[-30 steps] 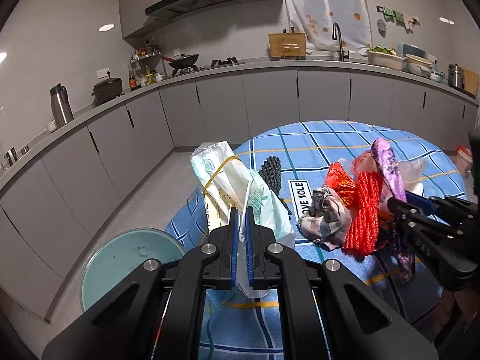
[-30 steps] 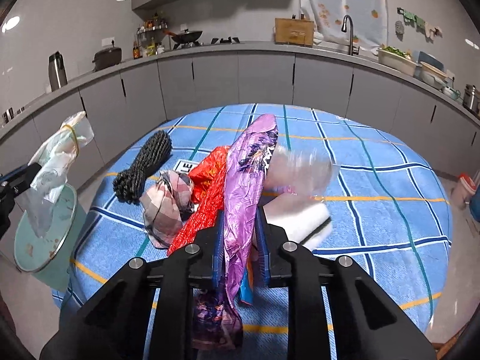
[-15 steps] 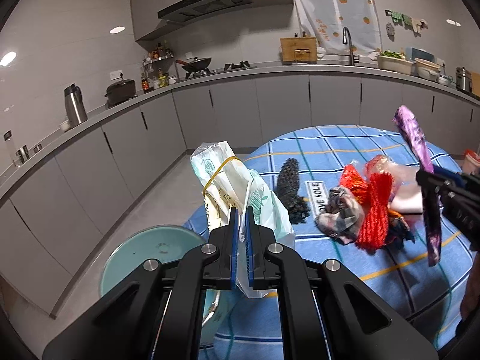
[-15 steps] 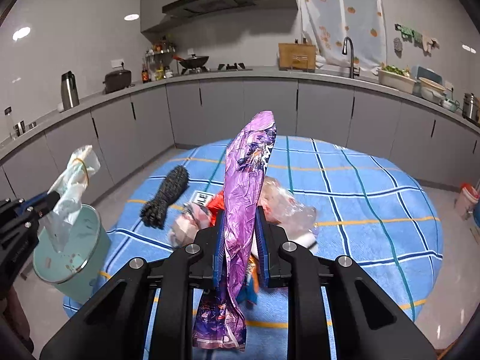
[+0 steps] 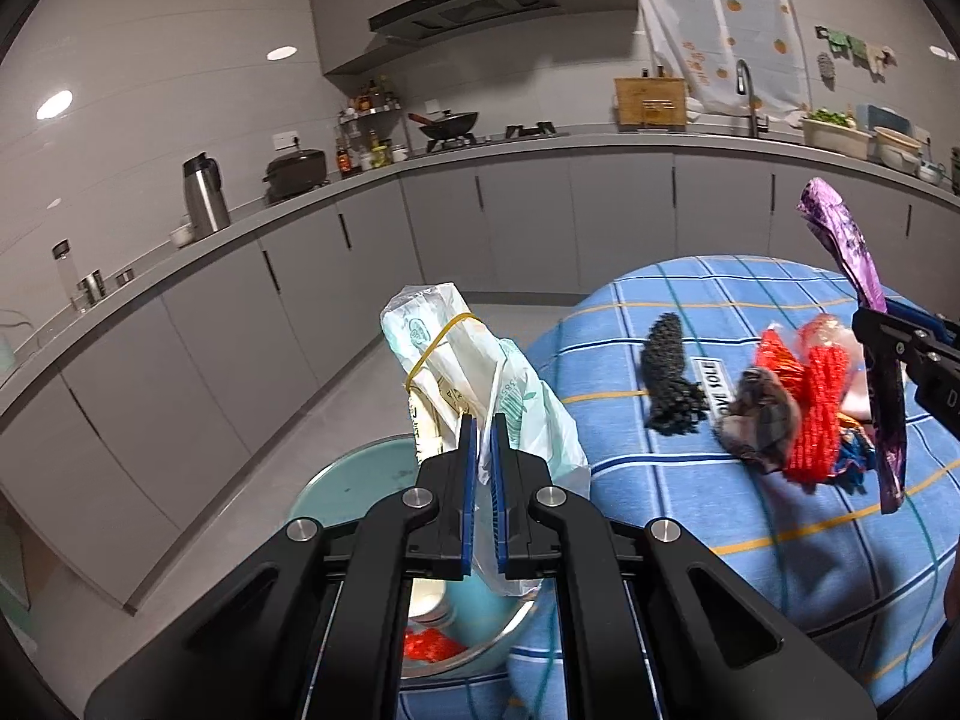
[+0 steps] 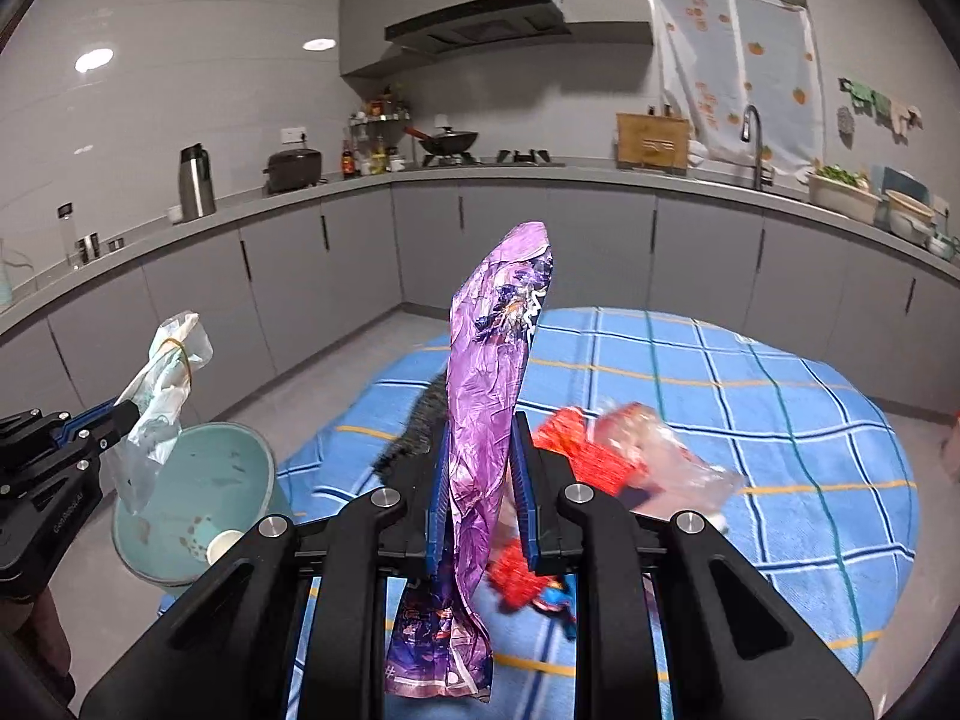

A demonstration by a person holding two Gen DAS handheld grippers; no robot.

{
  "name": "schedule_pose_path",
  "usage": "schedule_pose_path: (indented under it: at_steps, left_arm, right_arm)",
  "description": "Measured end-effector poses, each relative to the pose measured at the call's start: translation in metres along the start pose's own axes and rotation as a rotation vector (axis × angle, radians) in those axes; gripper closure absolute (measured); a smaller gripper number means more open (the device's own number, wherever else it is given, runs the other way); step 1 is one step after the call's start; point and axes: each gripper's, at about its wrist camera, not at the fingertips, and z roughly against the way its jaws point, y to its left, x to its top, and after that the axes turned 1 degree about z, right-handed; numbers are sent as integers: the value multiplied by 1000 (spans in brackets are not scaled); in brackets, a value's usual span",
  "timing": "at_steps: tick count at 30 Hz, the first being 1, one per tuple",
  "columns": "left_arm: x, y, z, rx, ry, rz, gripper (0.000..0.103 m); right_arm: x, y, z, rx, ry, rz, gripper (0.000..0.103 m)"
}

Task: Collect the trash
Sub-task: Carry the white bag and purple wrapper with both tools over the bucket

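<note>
Grey kitchen all round, cabinets and a long counter curving behind, and in front a round surface [image 6: 780, 420] under a blue checked cloth. Left gripper [image 5: 483, 468] is clamped narrow on a white plastic bag [image 5: 474, 378], banded near the top with a yellow rubber band [image 5: 441, 339]; the bag stands up out of the blue pads and its tail hangs below them. Directly beneath sits a teal bin [image 5: 336, 480], just beside the edge of the surface, with a paper cup [image 6: 223, 543] and something red [image 5: 429, 642] lying inside. From the right wrist view that bag [image 6: 159, 396] hangs over the bin's rim [image 6: 198, 504].

Right gripper [image 6: 485, 480] is pinched on a long purple foil wrapper [image 6: 489, 396], upright between the pads, its lower end dangling beneath. It is held up off the cloth, above the pile. On the cloth: a black knitted bundle [image 5: 669, 375], a grey crumpled cloth [image 5: 759, 423], a red mesh net [image 5: 816, 414] and a clear crumpled plastic bag [image 6: 666, 456], all close together. A white label with black lettering [image 5: 714, 387] lies between the black bundle and the grey cloth.
</note>
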Motion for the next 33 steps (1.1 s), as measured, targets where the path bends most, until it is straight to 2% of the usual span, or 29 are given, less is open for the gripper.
schedule_pose_path:
  at_steps: [18,33]
  left_arm:
    - [-14,58,-7,121,43,63,98]
    - [-28,78,-22,143,90,95,98]
  right_arm:
    - [29,58,-17,144,-28,68,83]
    - [33,117,-42,261,-3,138,83]
